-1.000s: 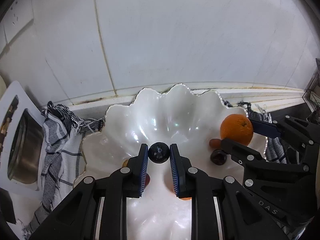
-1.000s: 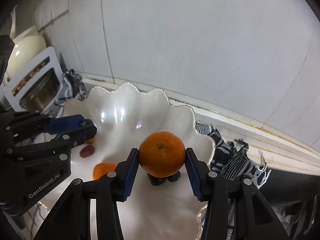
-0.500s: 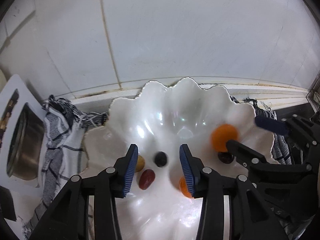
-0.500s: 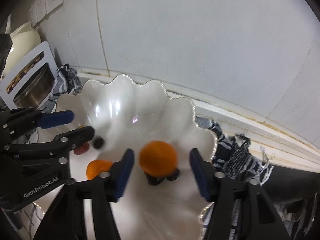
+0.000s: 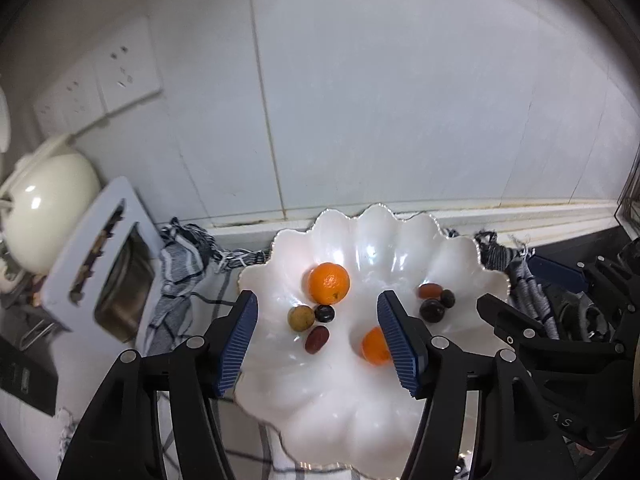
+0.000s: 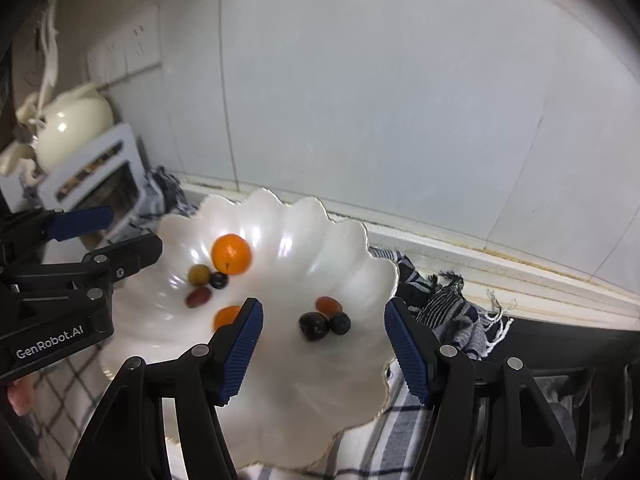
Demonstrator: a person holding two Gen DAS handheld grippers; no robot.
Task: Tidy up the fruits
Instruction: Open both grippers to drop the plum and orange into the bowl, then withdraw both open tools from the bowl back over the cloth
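A white scalloped bowl (image 5: pixel 352 420) (image 6: pixel 320 392) holds the fruit. An orange (image 5: pixel 328 283) (image 6: pixel 231 253) lies at its back. Beside it lie a yellow-green fruit (image 5: pixel 301 318), a dark berry (image 5: pixel 324 313) and a red fruit (image 5: pixel 317 339). A second orange (image 5: pixel 374 346) is partly behind my left gripper's right finger. Two dark fruits (image 6: pixel 314 326) and a small red-orange one (image 6: pixel 328 305) lie at the bowl's right. My left gripper (image 5: pixel 318 340) is open and empty above the bowl. My right gripper (image 6: pixel 324 348) is open and empty above it.
A checked cloth (image 5: pixel 180 272) (image 6: pixel 448 312) lies under and around the bowl. A white toaster oven (image 5: pixel 104 276) and a cream pot (image 5: pixel 44 200) stand at the left. The tiled wall (image 5: pixel 360 100) with sockets is close behind. A dark stove edge (image 6: pixel 560 344) is at the right.
Both grippers opened and let go: the dark berry and the orange dropped into the bowl. Both grippers then pulled back and up, and the orange rolled toward the bowl's left back.
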